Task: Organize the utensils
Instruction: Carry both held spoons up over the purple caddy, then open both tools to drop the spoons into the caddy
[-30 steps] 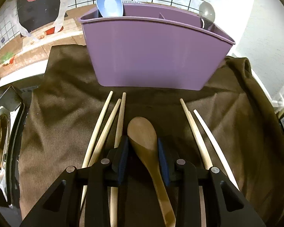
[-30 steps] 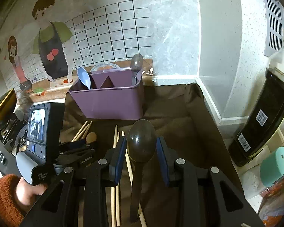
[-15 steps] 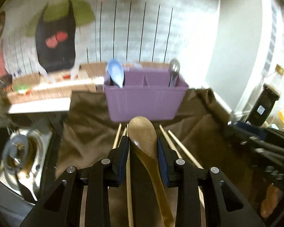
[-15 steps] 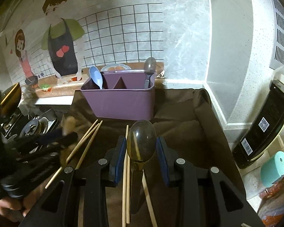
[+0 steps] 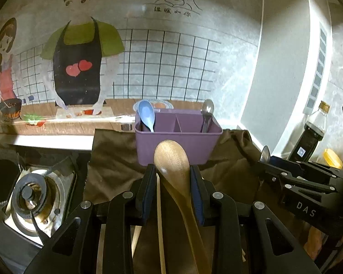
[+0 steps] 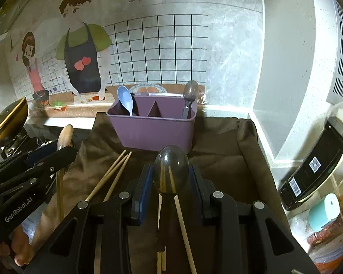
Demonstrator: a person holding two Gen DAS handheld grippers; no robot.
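A blue spoon (image 5: 146,114) and a metal spoon (image 5: 207,114) are held upright in opposite end compartments of the purple caddy (image 5: 176,146); a wooden spoon (image 5: 172,166) is clamped by the left gripper (image 5: 172,182), a dark spoon (image 6: 170,170) by the right gripper (image 6: 170,182).

Two spoons (image 6: 125,99) in caddy (image 6: 153,132); chopsticks (image 6: 112,174) before it.

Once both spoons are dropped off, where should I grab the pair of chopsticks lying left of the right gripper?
Take the chopsticks around mid-length, coming straight down from above with the fingers across their width. They lie flat on the brown cloth, nearly side by side, slanting toward the purple caddy, so one pinch across both probably catches them together. The ends nearest the camera are hidden.
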